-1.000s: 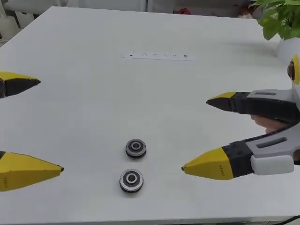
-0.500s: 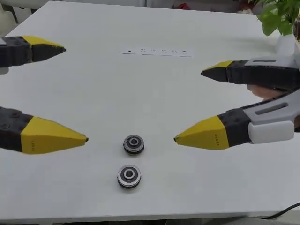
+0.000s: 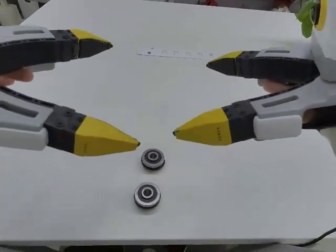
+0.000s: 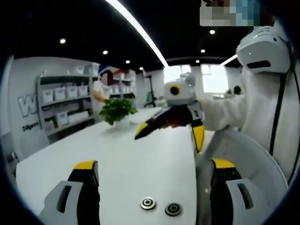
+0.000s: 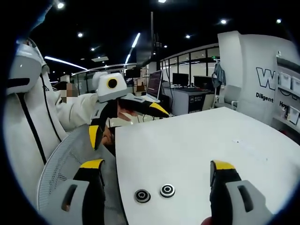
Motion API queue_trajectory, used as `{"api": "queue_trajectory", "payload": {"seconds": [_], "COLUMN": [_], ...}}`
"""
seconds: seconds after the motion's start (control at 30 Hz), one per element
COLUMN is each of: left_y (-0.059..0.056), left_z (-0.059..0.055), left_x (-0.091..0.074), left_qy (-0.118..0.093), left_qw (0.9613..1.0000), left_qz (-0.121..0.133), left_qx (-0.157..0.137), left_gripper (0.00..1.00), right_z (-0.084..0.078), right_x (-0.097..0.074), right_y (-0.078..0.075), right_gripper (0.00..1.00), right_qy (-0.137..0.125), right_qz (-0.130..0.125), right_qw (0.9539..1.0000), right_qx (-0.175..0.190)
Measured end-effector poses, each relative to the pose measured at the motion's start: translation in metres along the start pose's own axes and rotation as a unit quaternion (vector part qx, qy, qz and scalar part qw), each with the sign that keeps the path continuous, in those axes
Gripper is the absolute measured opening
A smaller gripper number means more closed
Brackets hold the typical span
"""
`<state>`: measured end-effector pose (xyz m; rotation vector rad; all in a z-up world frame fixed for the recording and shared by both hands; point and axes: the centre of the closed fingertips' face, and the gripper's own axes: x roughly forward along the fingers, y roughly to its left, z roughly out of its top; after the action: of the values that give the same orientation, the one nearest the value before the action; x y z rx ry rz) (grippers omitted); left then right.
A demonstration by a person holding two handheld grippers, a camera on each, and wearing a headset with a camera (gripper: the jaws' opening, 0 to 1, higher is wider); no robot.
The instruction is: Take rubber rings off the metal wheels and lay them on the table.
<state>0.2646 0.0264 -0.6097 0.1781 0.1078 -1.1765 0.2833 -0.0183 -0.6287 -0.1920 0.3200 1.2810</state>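
wheels (image 3: 153,159): two, silver hubs, black rings (image 3: 136,195) on | left gripper (image 3: 125,94), right gripper (image 3: 190,98): jaws wide apart, empty

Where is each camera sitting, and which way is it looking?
Head view: on the person's head, looking forward and down at the table, the wheels, the open left tool and right tool; a hand grips the right one.
Left gripper view: on the left tool, looking along its jaws at the right tool; the person's white sleeve shows.
Right gripper view: on the right tool, facing back at the left tool; the white suit shows.
Both gripper views share the wheels between their jaws.
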Motion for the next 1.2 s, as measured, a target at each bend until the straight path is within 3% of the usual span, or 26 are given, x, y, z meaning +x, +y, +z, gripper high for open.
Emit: {"api": "queue_trajectory", "payload": {"seconds": [0.13,0.27,0.37,0.57,0.73,0.83,0.87,0.93,1.03,1.07,1.2], "left_y": [-0.002,-0.005,-0.006,-0.014,-0.022,-0.026,-0.032,-0.036,-0.041,-0.043,-0.048], "left_z": [-0.009,-0.023,-0.032,-0.051,-0.065,-0.072,-0.077,-0.081,-0.087,-0.089,-0.096], "left_x": [0.004,0.008,0.009,0.014,0.021,0.024,0.025,0.026,0.028,0.029,0.031], "left_qy": [-0.016,-0.005,0.002,0.02,0.044,0.054,0.065,0.071,0.081,0.082,0.094], "left_qw": [0.9997,0.9998,0.9996,0.9989,0.9981,0.9971,0.9954,0.9949,0.9937,0.9931,0.9913], "left_qz": [-0.003,-0.005,-0.007,-0.012,-0.027,-0.037,-0.051,-0.057,-0.066,-0.07,-0.081], "left_qx": [-0.018,-0.021,-0.028,-0.041,-0.032,-0.04,-0.049,-0.044,-0.042,-0.046,-0.045], "left_gripper": [1.0,0.94,0.94,0.91,0.86,0.85,0.85,0.83,0.8,0.79,0.76], "right_z": [-0.011,-0.018,-0.023,-0.049,-0.065,-0.076,-0.082,-0.093,-0.107,-0.116,-0.128], "right_x": [0.008,0.014,0.017,0.026,0.032,0.036,0.038,0.041,0.044,0.045,0.05], "right_y": [0.001,0.002,0.006,0.014,0.025,0.032,0.035,0.04,0.045,0.046,0.048], "right_gripper": [0.89,0.87,0.83,0.76,0.68,0.64,0.61,0.58,0.53,0.52,0.52], "right_qy": [-0.002,-0.018,-0.015,0.019,0.045,0.059,0.065,0.078,0.097,0.116,0.132], "right_qz": [0.01,0.018,0.033,0.055,0.077,0.094,0.103,0.115,0.125,0.125,0.129], "right_qw": [0.9999,0.9997,0.9994,0.9983,0.9959,0.9936,0.9923,0.9902,0.9873,0.9854,0.9828], "right_qx": [0.006,-0.001,-0.002,-0.002,-0.012,-0.021,-0.02,-0.015,-0.008,-0.006,-0.004]}}
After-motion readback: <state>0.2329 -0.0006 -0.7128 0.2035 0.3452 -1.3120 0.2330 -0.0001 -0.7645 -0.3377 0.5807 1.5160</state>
